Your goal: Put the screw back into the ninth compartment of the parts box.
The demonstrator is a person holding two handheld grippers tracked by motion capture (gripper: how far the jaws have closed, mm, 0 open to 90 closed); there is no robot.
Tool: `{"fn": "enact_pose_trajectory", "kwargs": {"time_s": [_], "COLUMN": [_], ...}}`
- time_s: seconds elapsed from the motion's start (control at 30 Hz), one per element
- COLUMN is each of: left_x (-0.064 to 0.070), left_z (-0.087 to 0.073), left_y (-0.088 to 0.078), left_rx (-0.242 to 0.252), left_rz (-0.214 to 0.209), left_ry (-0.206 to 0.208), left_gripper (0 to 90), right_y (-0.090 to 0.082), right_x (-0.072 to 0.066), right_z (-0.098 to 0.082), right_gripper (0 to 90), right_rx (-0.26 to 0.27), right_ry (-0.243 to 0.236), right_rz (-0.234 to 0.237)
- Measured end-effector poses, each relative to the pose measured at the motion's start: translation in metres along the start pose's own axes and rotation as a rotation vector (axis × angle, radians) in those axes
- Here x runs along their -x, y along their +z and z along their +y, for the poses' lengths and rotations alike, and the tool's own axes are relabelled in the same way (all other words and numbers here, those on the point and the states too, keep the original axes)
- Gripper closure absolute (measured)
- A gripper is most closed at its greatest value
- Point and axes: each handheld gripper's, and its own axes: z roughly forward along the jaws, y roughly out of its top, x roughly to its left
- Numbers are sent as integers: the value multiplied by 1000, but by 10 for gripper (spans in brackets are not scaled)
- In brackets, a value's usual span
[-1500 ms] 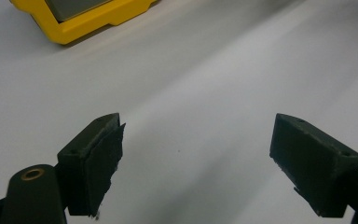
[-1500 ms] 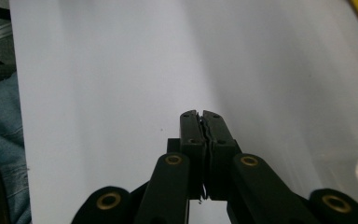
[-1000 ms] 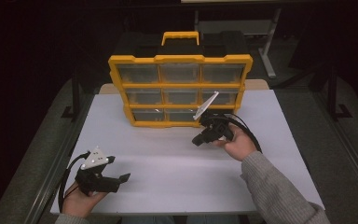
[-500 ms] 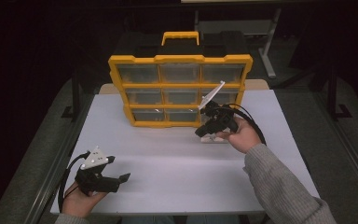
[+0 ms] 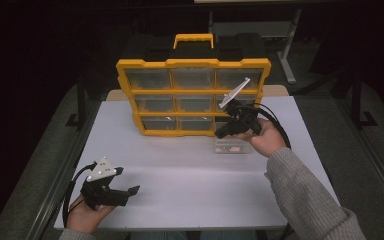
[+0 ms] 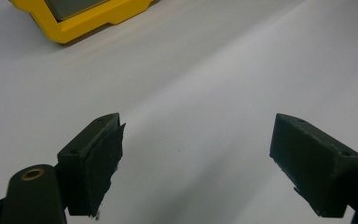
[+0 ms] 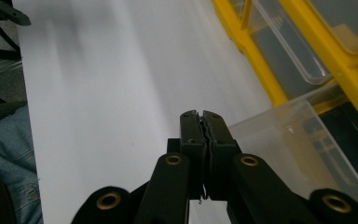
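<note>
Hovering with jaws pressed together, the right gripper (image 5: 219, 134) hangs beside a clear plastic drawer (image 5: 232, 146) below the yellow-framed organiser cabinet (image 5: 194, 95); the left gripper (image 5: 132, 190), jaws apart, rests near-left.

Dim surroundings, brightly lit white table (image 5: 190, 165), soft blur in close views.

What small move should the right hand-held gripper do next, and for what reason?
Probably open its jaws. The right hand-held gripper is shut with nothing between its jaws and sits just beside the clear drawer, which lies out on the table below the yellow organizer. It must open before it can take the drawer's wall.
</note>
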Motion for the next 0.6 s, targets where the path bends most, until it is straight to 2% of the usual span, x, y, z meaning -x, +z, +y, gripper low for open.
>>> {"fn": "enact_pose_trajectory", "kwargs": {"time_s": [0.3, 0.6], "left_x": [0, 0], "left_z": [0, 0], "left_y": [0, 0], "left_rx": [-1, -1], "left_rz": [0, 1], "left_ry": [1, -1], "left_gripper": [164, 164], "right_y": [-12, -16], "right_x": [12, 21], "right_z": [-5, -11], "right_gripper": [871, 871], "right_rx": [11, 12], "right_ry": [22, 70], "right_rz": [-21, -38]}}
